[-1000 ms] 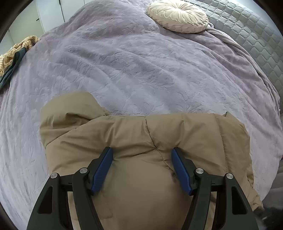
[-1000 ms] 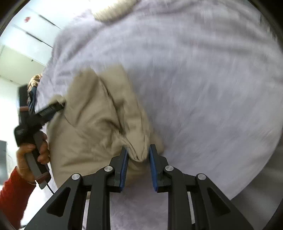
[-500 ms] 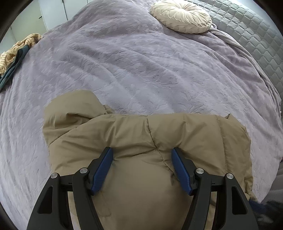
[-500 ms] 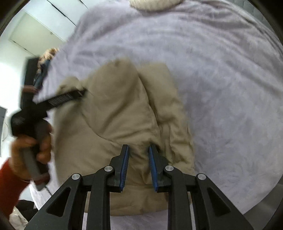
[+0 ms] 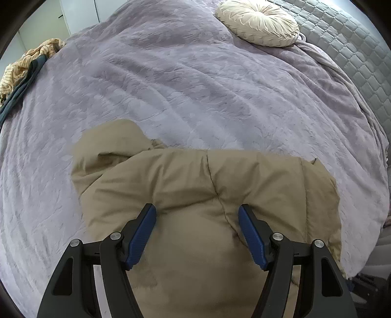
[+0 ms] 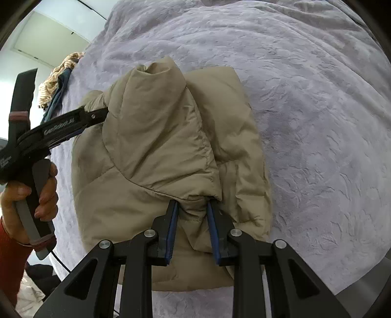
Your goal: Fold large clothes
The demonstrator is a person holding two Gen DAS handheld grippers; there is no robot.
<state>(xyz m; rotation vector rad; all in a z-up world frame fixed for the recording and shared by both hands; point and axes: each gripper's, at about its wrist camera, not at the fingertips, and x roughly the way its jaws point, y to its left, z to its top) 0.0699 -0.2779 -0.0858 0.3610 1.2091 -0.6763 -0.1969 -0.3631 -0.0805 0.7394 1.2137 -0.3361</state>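
A tan puffer jacket [image 5: 195, 186] lies bunched on the lilac bedspread [image 5: 195, 85]; it also shows in the right wrist view [image 6: 156, 151], folded over itself. My left gripper [image 5: 196, 215] is open, its blue pads resting on the jacket with padding bulging between them. In the right wrist view the left gripper [image 6: 97, 115] sits at the jacket's left edge. My right gripper [image 6: 193, 208] holds a fold of the jacket between its narrowly spaced pads at the near edge.
A round cream cushion [image 5: 259, 22] lies at the far end of the bed beside a grey quilted headboard [image 5: 354, 49]. A striped cloth over a dark garment [image 5: 22, 71] lies at the bed's left edge. The bed's edge runs close at the right.
My right gripper swung the jacket's right side over onto the body and now sits lower over it. The left gripper stayed open on the jacket, shifting slightly.
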